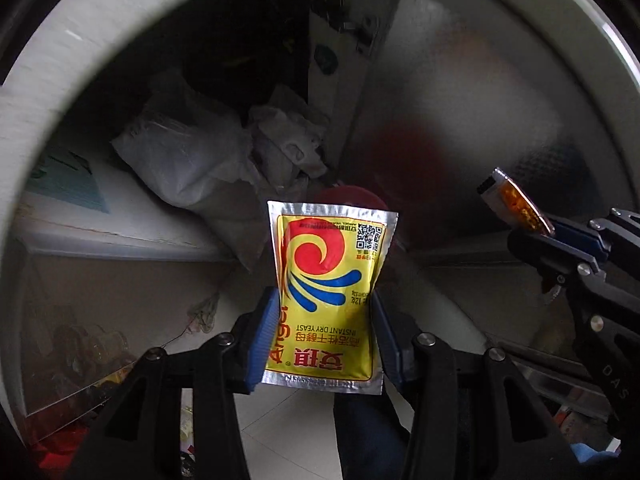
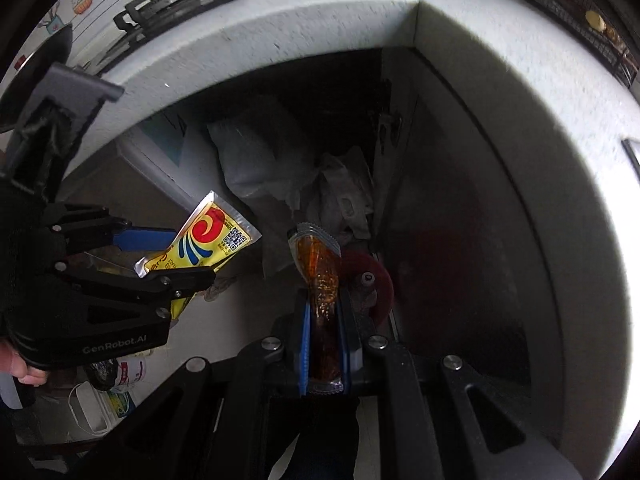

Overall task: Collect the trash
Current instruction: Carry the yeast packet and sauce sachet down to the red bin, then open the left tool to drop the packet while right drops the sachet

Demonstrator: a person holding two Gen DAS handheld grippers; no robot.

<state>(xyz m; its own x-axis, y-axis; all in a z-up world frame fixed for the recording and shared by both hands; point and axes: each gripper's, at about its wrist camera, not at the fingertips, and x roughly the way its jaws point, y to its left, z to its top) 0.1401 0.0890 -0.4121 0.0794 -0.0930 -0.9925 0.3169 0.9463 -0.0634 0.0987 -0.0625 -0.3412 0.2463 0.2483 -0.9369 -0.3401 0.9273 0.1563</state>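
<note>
below the white counter edge (image 2: 360, 24), your left gripper (image 1: 326, 320) pinches a yellow yeast packet (image 1: 328, 292) by its sides, while your right gripper (image 2: 324, 344), nearly closed, clamps an amber sauce sachet (image 2: 322, 280), both likely headed for disposal.

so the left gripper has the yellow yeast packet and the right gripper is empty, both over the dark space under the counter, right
Not quite: the right gripper is not empty. The right wrist view shows it shut on an amber sauce sachet. The rest stands: the left gripper holds the yellow yeast packet, and both are over the dark space under the white counter.
</note>
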